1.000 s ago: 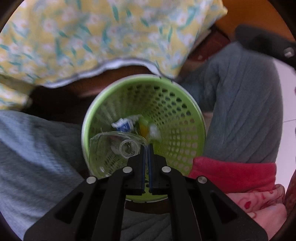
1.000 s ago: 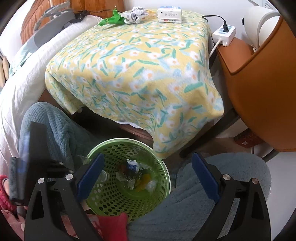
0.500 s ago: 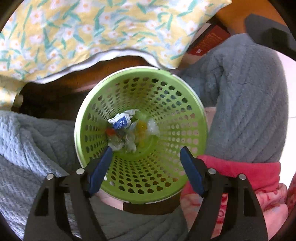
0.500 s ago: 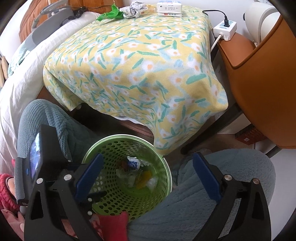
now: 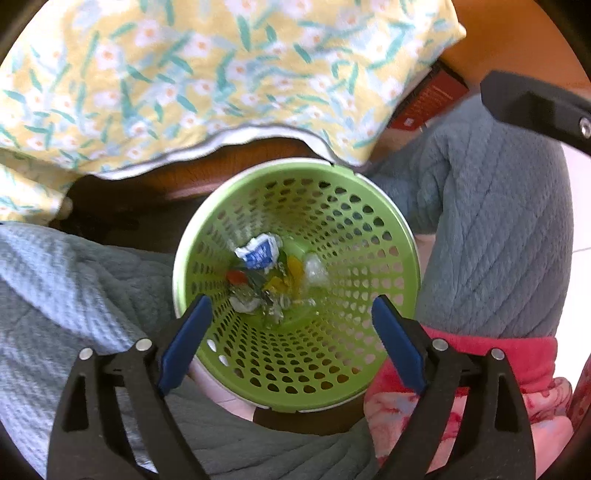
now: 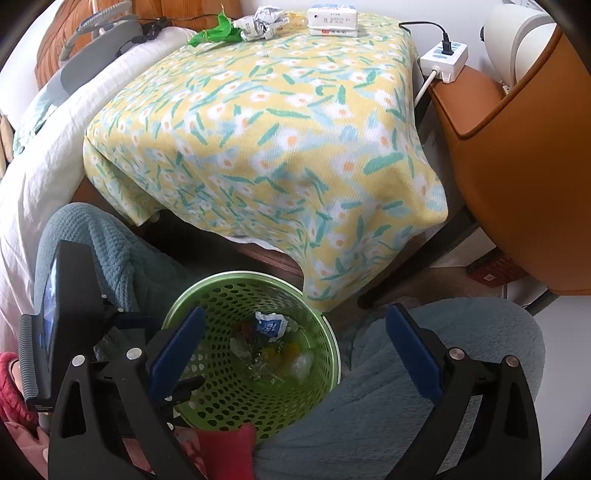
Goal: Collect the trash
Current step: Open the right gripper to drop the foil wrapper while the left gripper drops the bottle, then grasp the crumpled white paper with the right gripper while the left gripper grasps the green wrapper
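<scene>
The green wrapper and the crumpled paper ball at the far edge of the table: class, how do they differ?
The green wrapper is bright green and lies spread out and jagged; the crumpled paper ball is whitish with dark print and scrunched into a lump. The wrapper lies left of the ball. Both rest uncollected on the floral tablecloth, touching each other.

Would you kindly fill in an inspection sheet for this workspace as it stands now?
Surface: table under a yellow floral cloth, bare in the middle.
Job's things: green basket on the floor holds wrappers; crumpled paper and a green scrap lie at the table's far edge.
Clutter: white box beside them.
Claws: left claw over the basket, jaws opening, nothing between; right claw open, empty.
Cables: black plug lead into a white power strip.
Surroundings: bed, orange chair, the person's knees.
</scene>
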Demonstrator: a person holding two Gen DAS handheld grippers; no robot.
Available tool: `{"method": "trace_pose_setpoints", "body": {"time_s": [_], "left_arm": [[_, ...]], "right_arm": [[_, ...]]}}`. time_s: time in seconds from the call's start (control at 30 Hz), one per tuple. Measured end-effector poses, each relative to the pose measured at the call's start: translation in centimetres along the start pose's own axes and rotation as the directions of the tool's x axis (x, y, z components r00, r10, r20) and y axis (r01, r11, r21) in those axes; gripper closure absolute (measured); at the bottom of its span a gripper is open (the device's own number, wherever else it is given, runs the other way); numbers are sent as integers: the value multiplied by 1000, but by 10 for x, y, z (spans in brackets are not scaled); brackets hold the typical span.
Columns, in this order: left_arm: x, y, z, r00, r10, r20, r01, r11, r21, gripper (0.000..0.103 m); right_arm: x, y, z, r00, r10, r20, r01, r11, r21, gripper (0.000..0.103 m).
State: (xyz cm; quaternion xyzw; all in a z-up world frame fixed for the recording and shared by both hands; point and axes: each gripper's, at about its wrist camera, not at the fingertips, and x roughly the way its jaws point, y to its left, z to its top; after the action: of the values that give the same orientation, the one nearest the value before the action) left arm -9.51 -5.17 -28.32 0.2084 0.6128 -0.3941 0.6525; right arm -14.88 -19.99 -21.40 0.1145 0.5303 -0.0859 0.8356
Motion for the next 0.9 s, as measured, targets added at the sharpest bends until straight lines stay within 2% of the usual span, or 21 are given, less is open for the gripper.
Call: {"method": "trace_pose_setpoints", "body": {"time_s": [0.13, 0.23, 0.3, 0.4, 0.5, 0.7, 0.9], "left_arm": [[-35, 6, 5, 994, 35, 107, -33, 999, -21, 16], [-72, 13, 12, 974, 57, 219, -51, 998, -34, 10], [-103, 24, 20, 948, 83, 307, -68, 996, -61, 8], [-136, 40, 34, 911, 129, 393, -97, 990, -100, 8], [-170, 63, 59, 858, 180, 480, -121, 981, -152, 8], [-198, 99, 105, 793, 237, 561, -111, 962, -250, 8], [-202, 126, 143, 776, 282, 565, -136, 949, -286, 8]], "right_arm": [[-13, 2, 8, 999, 8, 40, -8, 1000, -4, 5], [-33, 7, 24, 994, 19, 105, -16, 1000, -22, 5], [-44, 12, 36, 988, 24, 151, -18, 999, -42, 3], [-57, 19, 59, 975, 34, 221, -19, 997, -70, 3], [-64, 23, 90, 959, 46, 281, -22, 996, -88, 3], [-56, 32, 158, 934, 103, 343, -77, 993, -90, 3], [-25, 35, 220, 927, 109, 358, -97, 994, -54, 3]]}}
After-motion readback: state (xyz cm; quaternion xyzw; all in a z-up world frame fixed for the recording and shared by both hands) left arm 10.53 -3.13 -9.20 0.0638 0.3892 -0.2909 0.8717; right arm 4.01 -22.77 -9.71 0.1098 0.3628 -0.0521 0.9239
